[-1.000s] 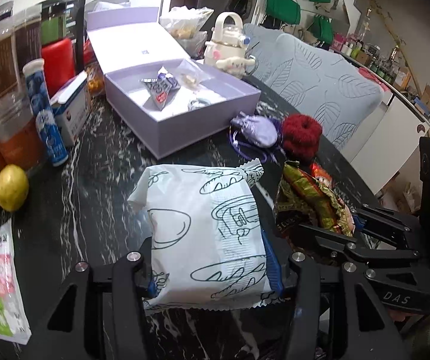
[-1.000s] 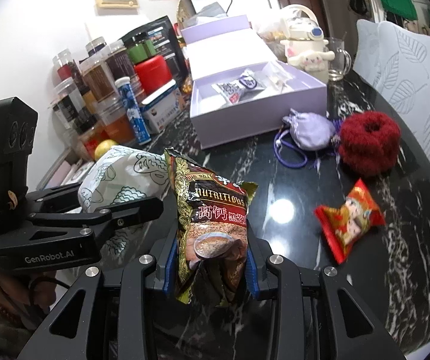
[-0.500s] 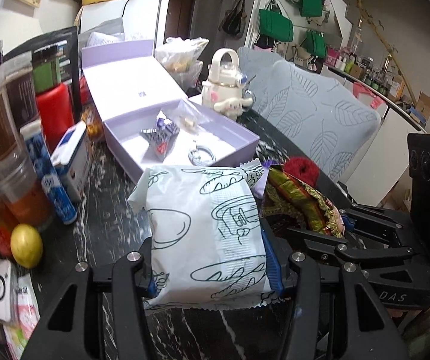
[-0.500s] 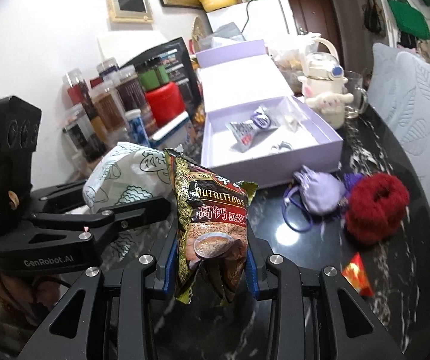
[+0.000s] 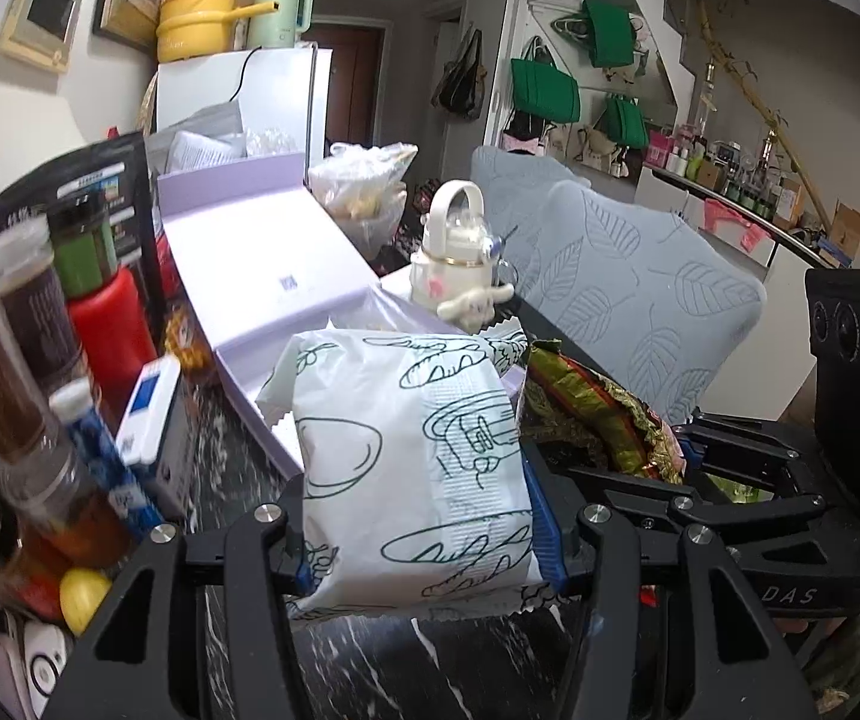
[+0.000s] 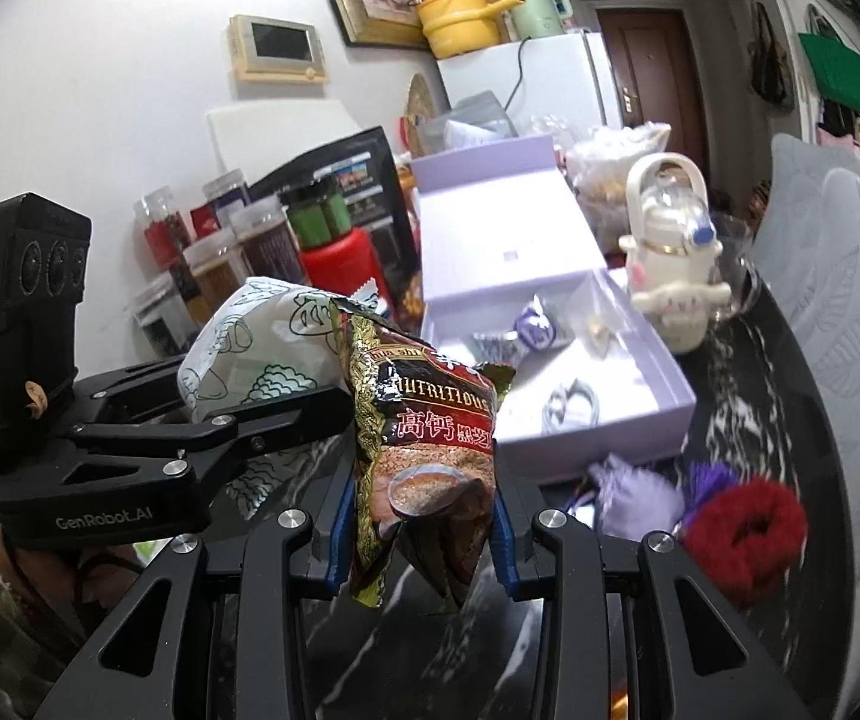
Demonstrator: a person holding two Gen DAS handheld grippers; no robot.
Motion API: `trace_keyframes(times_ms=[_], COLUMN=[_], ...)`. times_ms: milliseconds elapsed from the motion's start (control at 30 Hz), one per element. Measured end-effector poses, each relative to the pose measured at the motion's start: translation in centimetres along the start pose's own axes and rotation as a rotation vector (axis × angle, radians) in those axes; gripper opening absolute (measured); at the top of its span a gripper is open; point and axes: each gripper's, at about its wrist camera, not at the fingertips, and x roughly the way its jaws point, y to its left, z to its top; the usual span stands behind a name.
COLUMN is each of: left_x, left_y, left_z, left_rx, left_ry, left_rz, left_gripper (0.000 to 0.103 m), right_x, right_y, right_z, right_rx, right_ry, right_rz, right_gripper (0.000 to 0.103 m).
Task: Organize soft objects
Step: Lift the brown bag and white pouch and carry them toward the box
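above the black marble table's (image 6: 748,360) near edge, left gripper (image 5: 424,546) pinches a white printed pouch (image 5: 406,462), right gripper (image 6: 418,534) pinches a brown foil snack packet (image 6: 424,438); carrying step, next lower both into the open lilac box (image 6: 640,420).

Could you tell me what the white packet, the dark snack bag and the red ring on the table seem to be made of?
White packet: matte plastic film, probably; printed, serrated seal edge.
Dark snack bag: glossy foil-like plastic; crinkles, sharp highlights.
Red ring: fuzzy fabric or yarn, likely; soft pile.
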Motion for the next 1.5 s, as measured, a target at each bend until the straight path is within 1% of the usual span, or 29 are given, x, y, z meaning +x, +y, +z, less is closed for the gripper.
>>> trace_keyframes(times_ms=[233, 600, 833, 1067, 1267, 1500], left_x=[0.8, 3.2, 5.8, 7.5, 9.2, 11.3], left_y=[0.4, 1.6, 3.2, 4.6, 5.6, 6.5], left_z=[2.9, 6.8, 8.9, 10.5, 11.1, 10.8], left_rx=[0.029, 0.035, 0.004, -0.024, -0.034, -0.045], left_ry=[-0.045, -0.095, -0.106, -0.123, -0.116, -0.067], left_rz=[0.001, 0.012, 0.021, 0.044, 0.051, 0.081], left_gripper=[0.053, 0.053, 0.053, 0.053, 0.053, 0.053], right_x=[0.5, 2.2, 3.9, 6.0, 7.7, 10.3], right_y=[-1.1, -3.0, -4.4, -5.9, -6.8, -8.0], right_z=[3.1, 7.8, 10.3, 12.3, 13.3, 13.6], right_rx=[-0.018, -0.053, -0.073, -0.075, -0.085, -0.079], right_ry=[-0.026, -0.063, -0.08, -0.089, -0.087, -0.055], right_rz=[-0.003, -0.005, -0.004, 0.009, 0.015, 0.017], right_gripper=[0.036, 0.036, 0.036, 0.036, 0.036, 0.036])
